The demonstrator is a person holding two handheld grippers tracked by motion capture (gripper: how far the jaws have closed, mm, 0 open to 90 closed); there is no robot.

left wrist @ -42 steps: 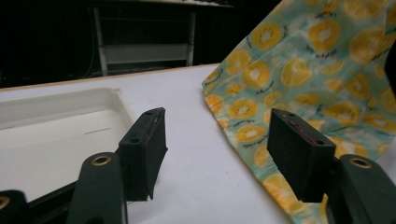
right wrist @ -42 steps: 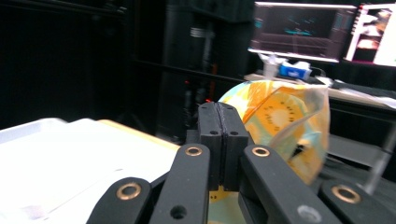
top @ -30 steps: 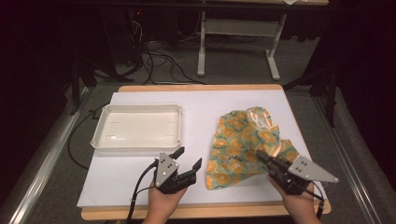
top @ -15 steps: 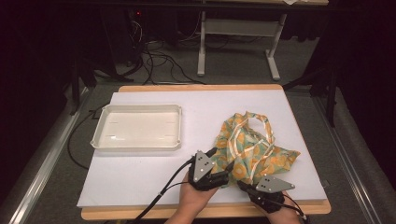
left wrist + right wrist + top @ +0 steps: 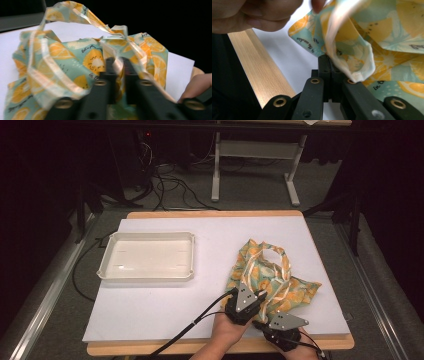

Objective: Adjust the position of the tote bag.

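1. Fabric printed with orange slices, a bag (image 5: 270, 277) with pale handles, is seen from the high view crumpled on the right part of the white surface (image 5: 165, 307), well apart from the empty white tray (image 5: 147, 256) at the left. The left tool (image 5: 261, 296) is set on the bag's near edge; the right tool (image 5: 260, 324) is held just beside it, at the surface's front edge.
2. In the left gripper view, the left tool (image 5: 119, 66) has just been closing and its jaws are shown pressed on a fold of the bag (image 5: 65, 57), with a handle loop raised behind.
3. In the right gripper view, the right tool (image 5: 329, 65) is shown pinching the bag's (image 5: 392, 35) hem. A hand (image 5: 254, 13) is seen above, and the surface's wooden rim (image 5: 259, 72) at the left.
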